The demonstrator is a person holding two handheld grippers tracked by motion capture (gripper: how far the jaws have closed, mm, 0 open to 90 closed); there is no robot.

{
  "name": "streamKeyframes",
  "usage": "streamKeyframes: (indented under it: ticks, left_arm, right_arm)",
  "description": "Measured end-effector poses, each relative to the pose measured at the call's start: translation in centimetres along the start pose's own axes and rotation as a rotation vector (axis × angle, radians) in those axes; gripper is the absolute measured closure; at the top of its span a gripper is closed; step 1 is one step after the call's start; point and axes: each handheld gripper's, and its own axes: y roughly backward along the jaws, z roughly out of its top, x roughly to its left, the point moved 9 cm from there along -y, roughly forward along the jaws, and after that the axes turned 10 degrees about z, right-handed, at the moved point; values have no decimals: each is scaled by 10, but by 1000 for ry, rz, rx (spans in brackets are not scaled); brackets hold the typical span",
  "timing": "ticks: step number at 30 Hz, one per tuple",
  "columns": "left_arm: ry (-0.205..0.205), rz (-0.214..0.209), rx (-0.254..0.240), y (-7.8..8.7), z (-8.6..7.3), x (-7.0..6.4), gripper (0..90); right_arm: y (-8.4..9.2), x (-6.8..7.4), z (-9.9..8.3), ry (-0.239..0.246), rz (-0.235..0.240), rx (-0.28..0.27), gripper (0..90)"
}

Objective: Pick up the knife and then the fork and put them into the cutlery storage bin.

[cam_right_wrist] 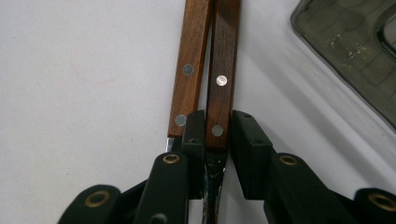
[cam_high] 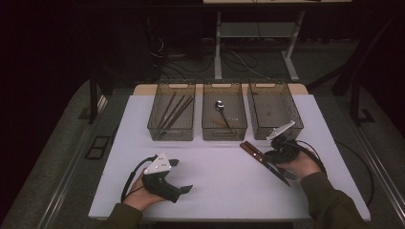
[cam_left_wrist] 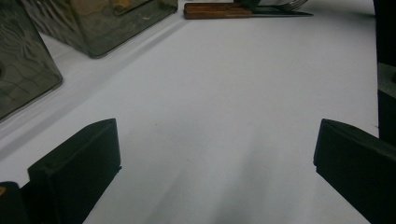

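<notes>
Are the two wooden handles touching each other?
Touching. In the right gripper view, the two wooden handles lie side by side on the white table, pressed together near the right gripper, with a thin gap further up.

- In the right gripper view, the blade ends of the two wooden-handled utensils [cam_right_wrist: 223, 70] are covered by the right hand-held gripper [cam_right_wrist: 212, 135], and the handle tops are cut off by the picture's upper edge.
- Whether its pads press the right handle cannot be told.
- In the left gripper view, the fork tines [cam_left_wrist: 292, 4] run off the top edge.
- The bin [cam_left_wrist: 23, 70] is cropped at the left.
</notes>
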Motion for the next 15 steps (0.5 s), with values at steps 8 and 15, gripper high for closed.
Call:
streamKeyframes:
  ticks: [8, 15]
  left_arm:
    - [-1, -3, -1, 0, 0, -1, 0]
    - [-7, -6, -2, 0, 0, -1, 0]
  right_arm:
    - [-3, -2, 10, -29, 26, 205, 751]
    - [-7, -2, 18, -58, 19, 392, 752]
